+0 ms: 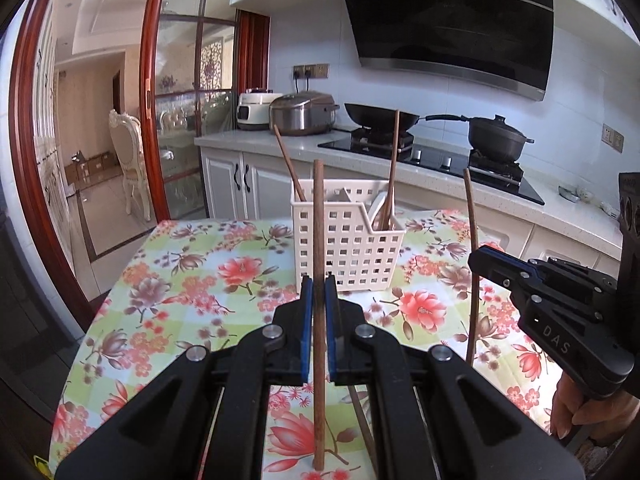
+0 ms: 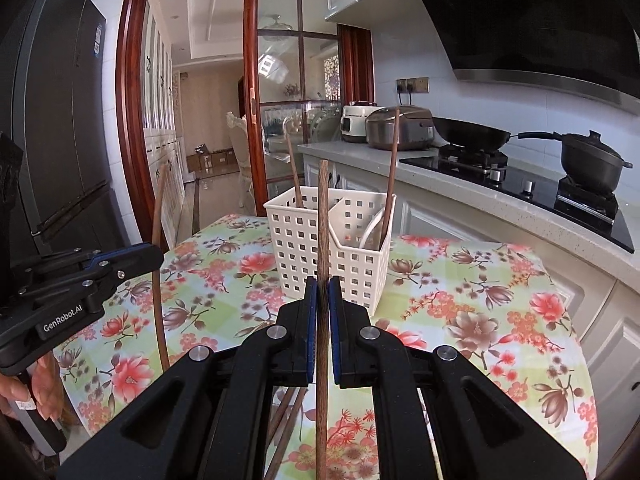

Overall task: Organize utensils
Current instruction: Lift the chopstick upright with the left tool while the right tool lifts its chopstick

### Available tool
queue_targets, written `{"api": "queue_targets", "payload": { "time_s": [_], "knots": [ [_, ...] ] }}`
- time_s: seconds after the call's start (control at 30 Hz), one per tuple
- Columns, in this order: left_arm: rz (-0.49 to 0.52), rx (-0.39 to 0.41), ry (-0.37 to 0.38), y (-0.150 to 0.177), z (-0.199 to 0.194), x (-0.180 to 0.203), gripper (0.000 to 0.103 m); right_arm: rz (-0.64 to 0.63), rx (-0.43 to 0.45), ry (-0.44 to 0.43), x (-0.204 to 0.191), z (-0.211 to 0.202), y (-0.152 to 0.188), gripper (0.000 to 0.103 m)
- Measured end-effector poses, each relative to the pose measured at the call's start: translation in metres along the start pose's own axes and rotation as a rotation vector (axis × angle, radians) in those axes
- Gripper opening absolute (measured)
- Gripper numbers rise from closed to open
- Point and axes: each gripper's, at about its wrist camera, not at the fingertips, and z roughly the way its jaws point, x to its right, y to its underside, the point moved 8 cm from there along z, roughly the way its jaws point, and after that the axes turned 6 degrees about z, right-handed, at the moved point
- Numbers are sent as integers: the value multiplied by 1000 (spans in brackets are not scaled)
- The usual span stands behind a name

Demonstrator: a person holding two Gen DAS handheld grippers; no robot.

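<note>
My left gripper (image 1: 319, 292) is shut on a brown wooden chopstick (image 1: 318, 220), holding it upright above the floral tablecloth (image 1: 192, 276). My right gripper (image 2: 323, 292) is shut on a second upright chopstick (image 2: 323, 220). Each gripper also shows in the other view: the right gripper (image 1: 476, 258) with its stick at the right, the left gripper (image 2: 158, 254) at the left. Just beyond both stands a white perforated basket (image 1: 348, 248) (image 2: 304, 248) with two compartments, holding two leaning chopsticks (image 1: 394, 160) and a white spoon (image 2: 370, 232). Loose chopsticks (image 2: 284, 412) lie on the cloth under my grippers.
Behind the table runs a white counter (image 1: 260, 144) with two rice cookers (image 1: 304, 114), a wok (image 1: 380, 116) and a lidded black pot (image 1: 498, 138) on a black hob. A dark fridge (image 2: 60, 140) stands left, beside a red-framed glass door (image 2: 280, 100). A person's hand (image 2: 44, 384) grips each handle.
</note>
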Motion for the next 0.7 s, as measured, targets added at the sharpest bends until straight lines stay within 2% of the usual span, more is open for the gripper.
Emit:
{"api": "queue_targets", "payload": {
  "time_s": [0.7],
  "knots": [
    [26,77,-21,-11,-30,7,6,-13,102,10,3,-42,-9,6]
  ]
}}
